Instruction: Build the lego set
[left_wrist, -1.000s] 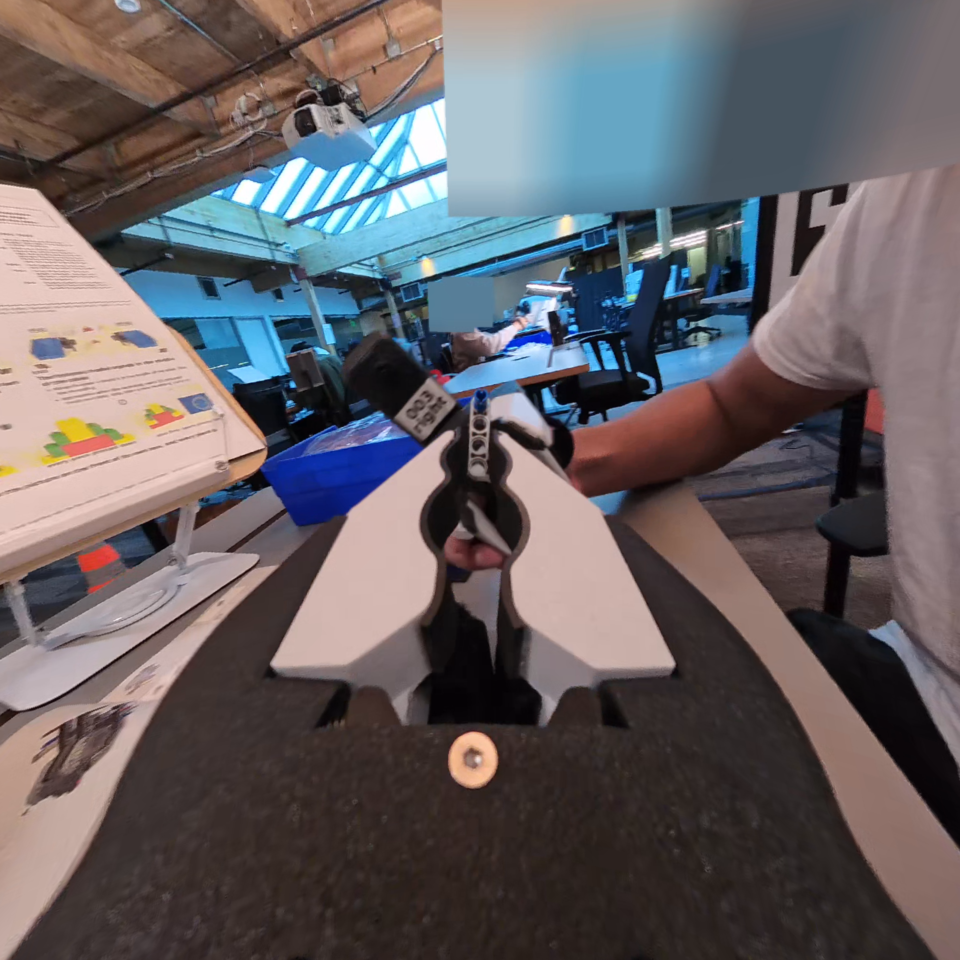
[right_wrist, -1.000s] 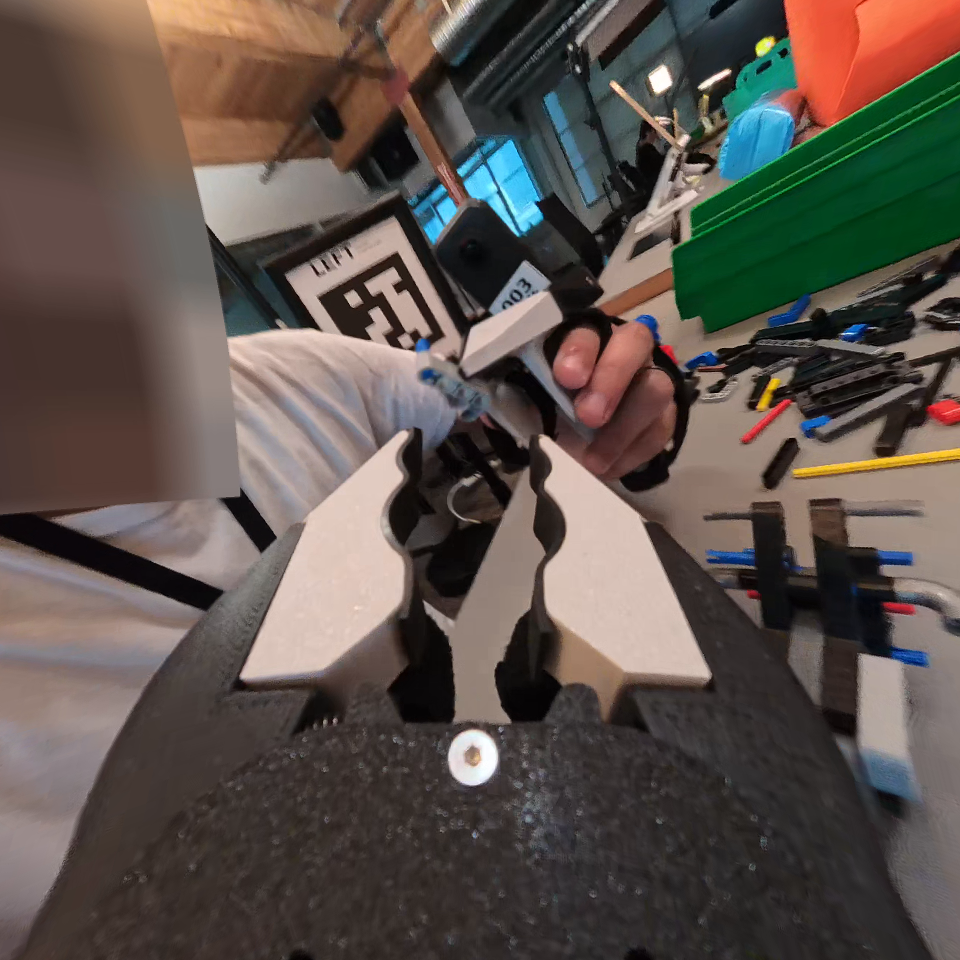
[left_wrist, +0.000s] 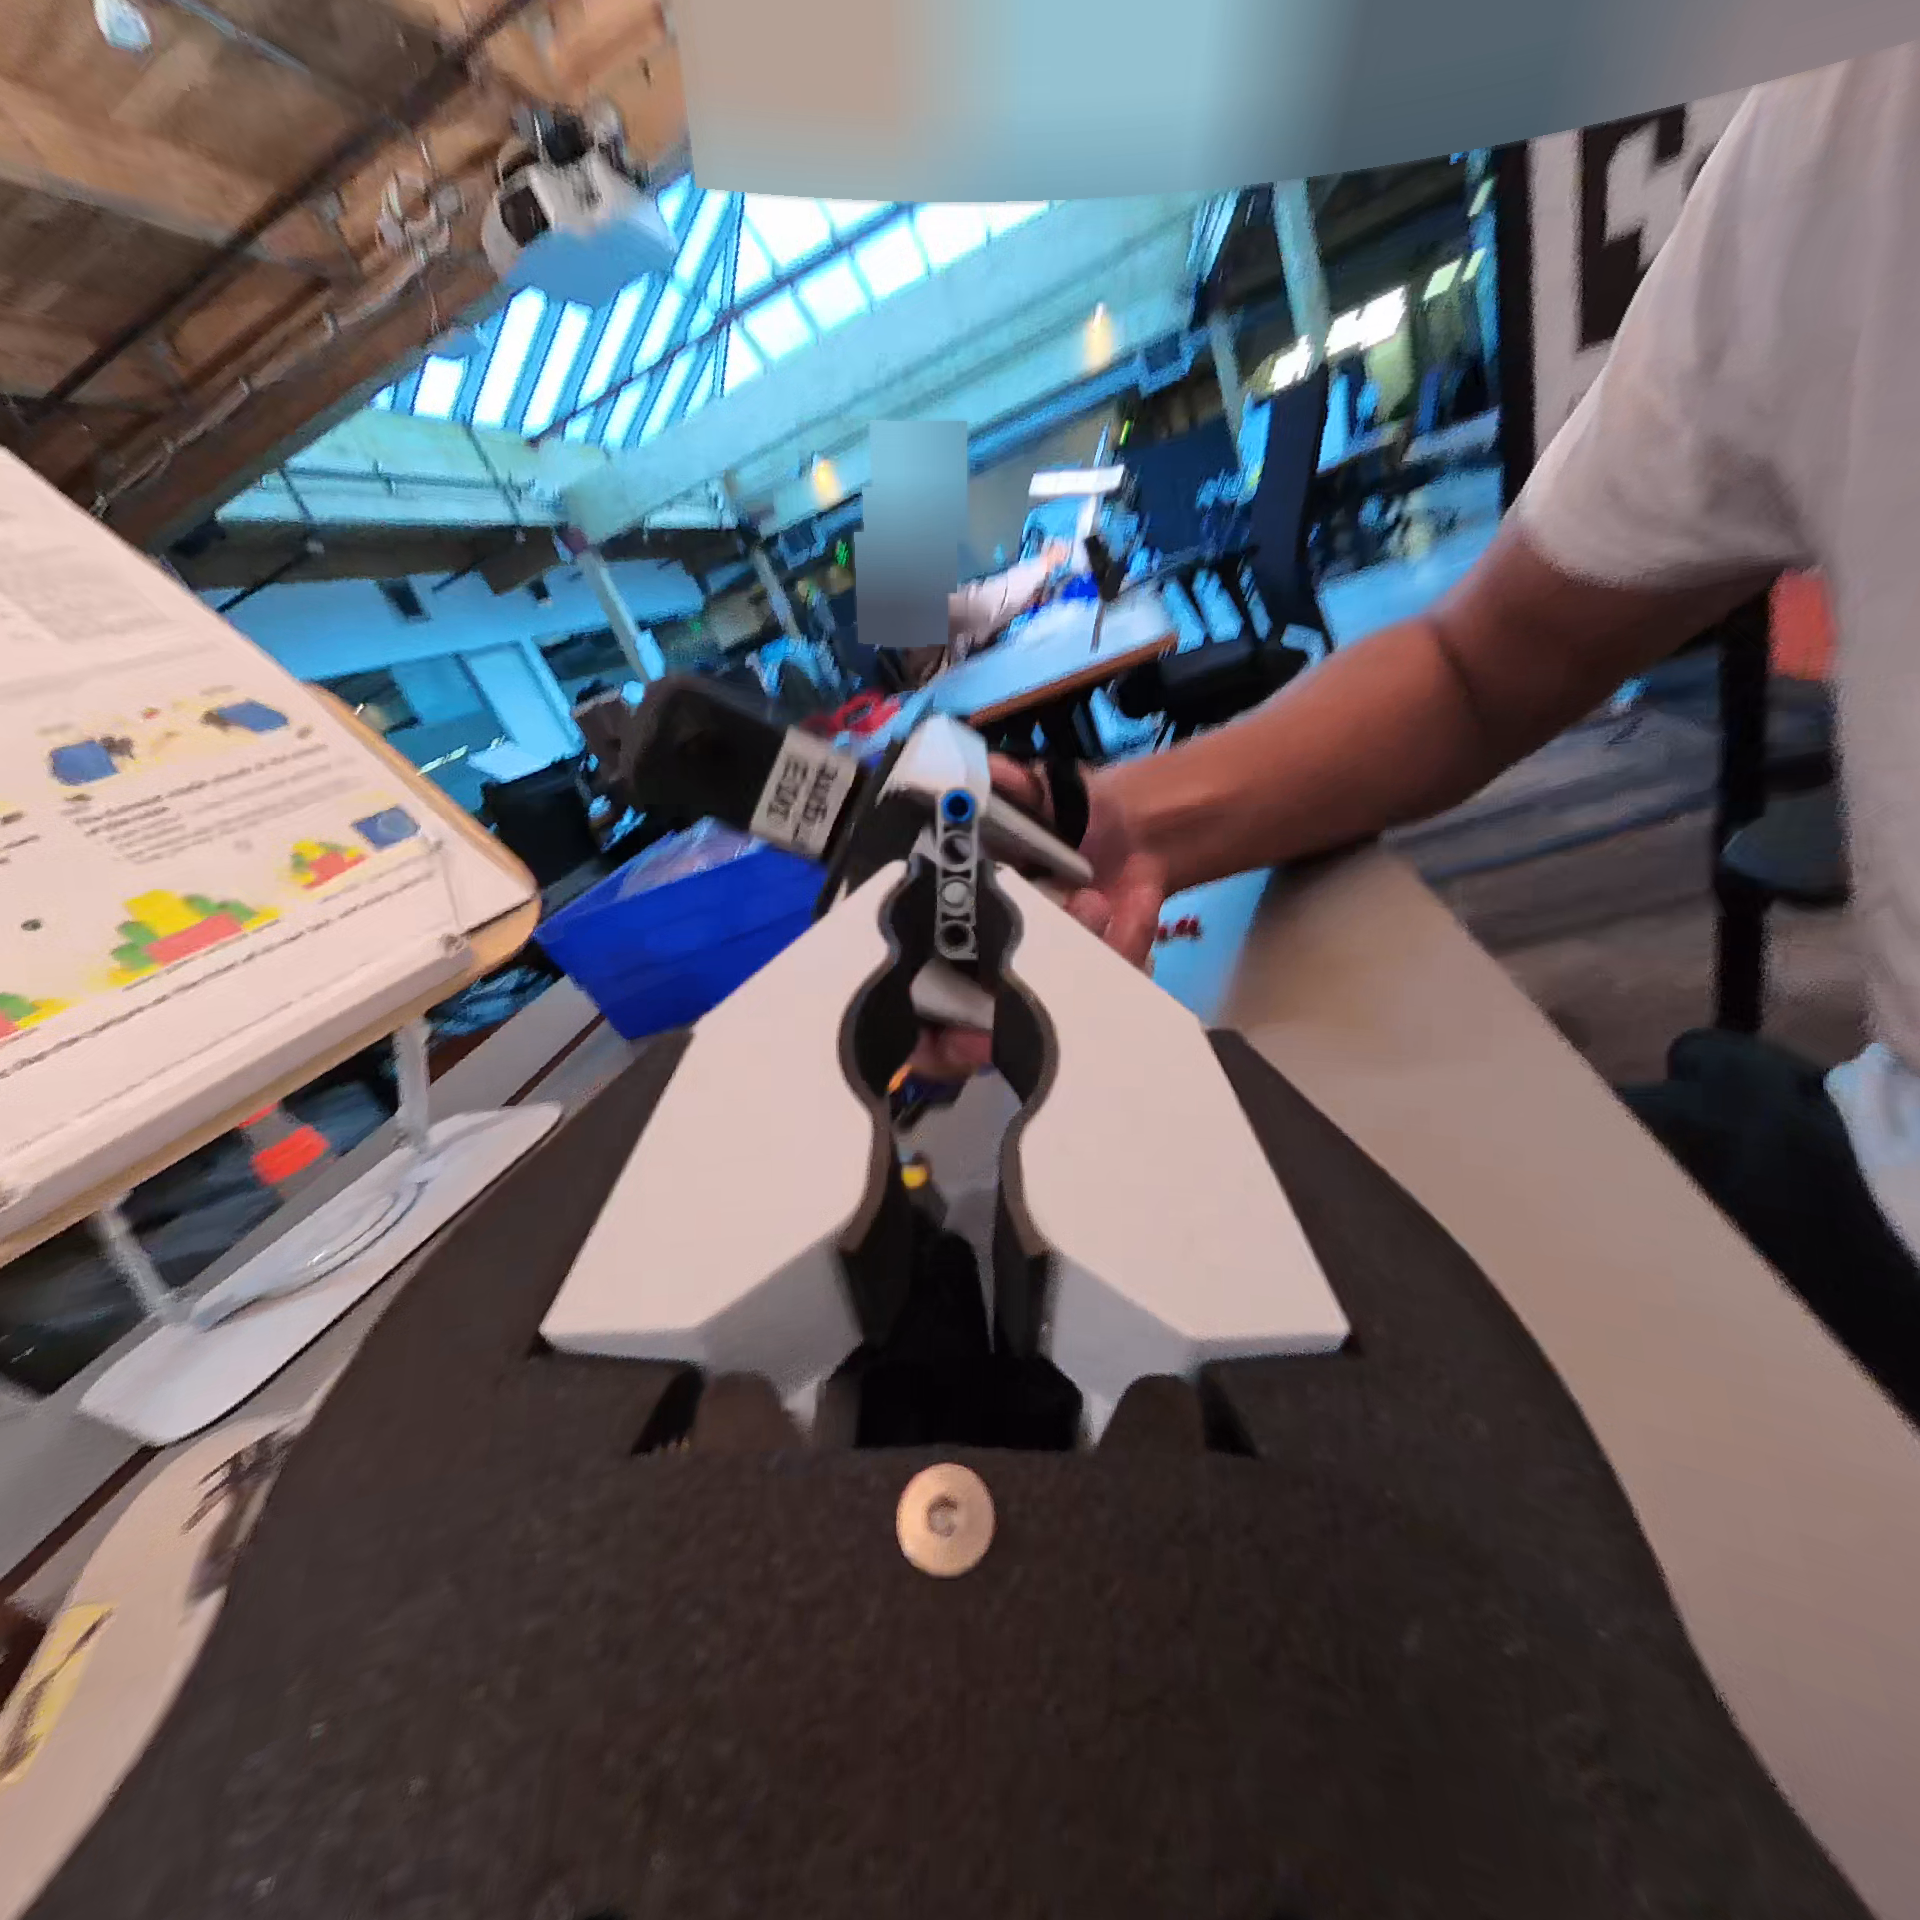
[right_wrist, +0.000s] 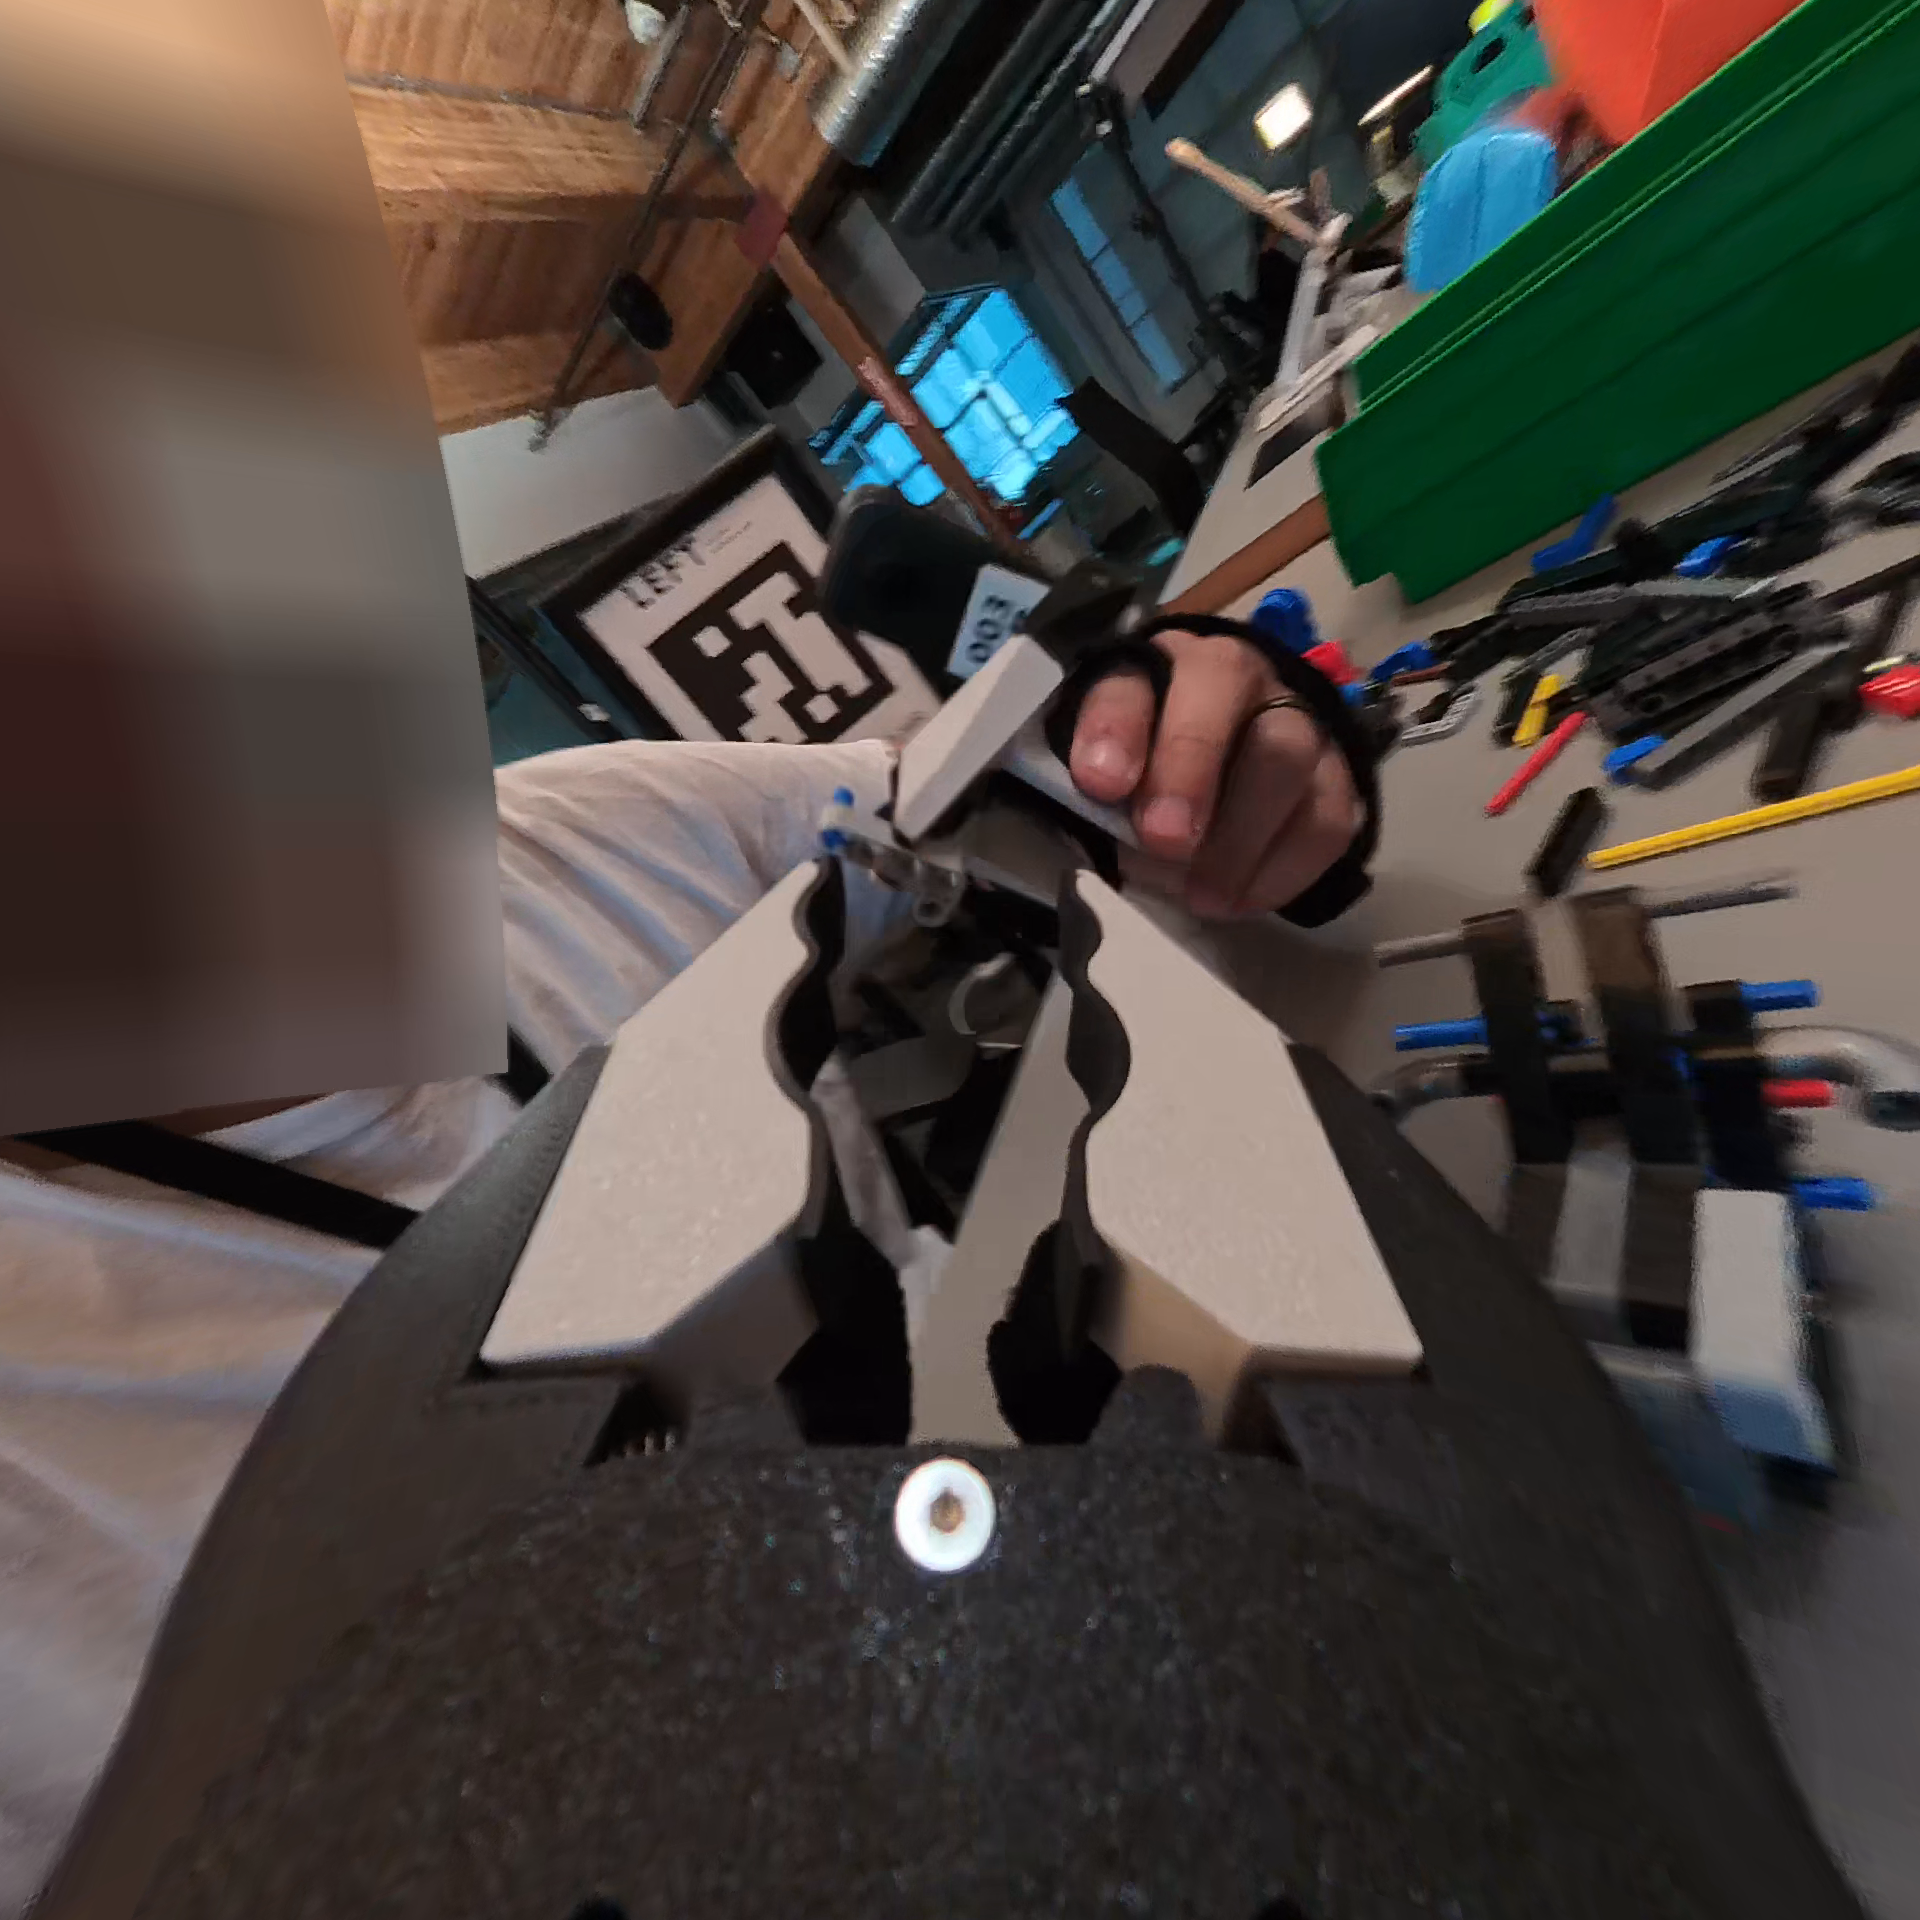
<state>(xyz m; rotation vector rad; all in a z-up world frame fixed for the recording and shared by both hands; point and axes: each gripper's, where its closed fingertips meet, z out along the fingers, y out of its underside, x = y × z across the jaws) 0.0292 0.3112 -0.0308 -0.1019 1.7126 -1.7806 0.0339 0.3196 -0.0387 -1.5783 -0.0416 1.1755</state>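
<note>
My left gripper (left_wrist: 954, 883) is shut on a short grey lego beam (left_wrist: 956, 883) with a blue pin at its top end, held up in the air. In the right wrist view the beam (right_wrist: 883, 847) sticks out of the left gripper's fingers (right_wrist: 977, 727), just beyond my right gripper's left fingertip. My right gripper (right_wrist: 951, 894) is open and empty, facing the beam. It also shows in the left wrist view (left_wrist: 935, 769) right behind the beam. A partly built black and grey lego assembly (right_wrist: 1621, 1091) with blue and red pins lies on the table to the right.
Several loose lego pieces (right_wrist: 1714, 644) lie on the table (right_wrist: 1455, 831) beyond the assembly, in front of a green bin (right_wrist: 1610, 364). An instruction sheet on a stand (left_wrist: 208, 831) is at the left, a blue bin (left_wrist: 675, 935) behind it. A person's torso is close by. Left and right tips are no more than a few centimetres apart.
The two grippers have come closer together; the beam now sits right at the right gripper's left fingertip. Both views have tilted. The left gripper's hold on the beam is unchanged.
</note>
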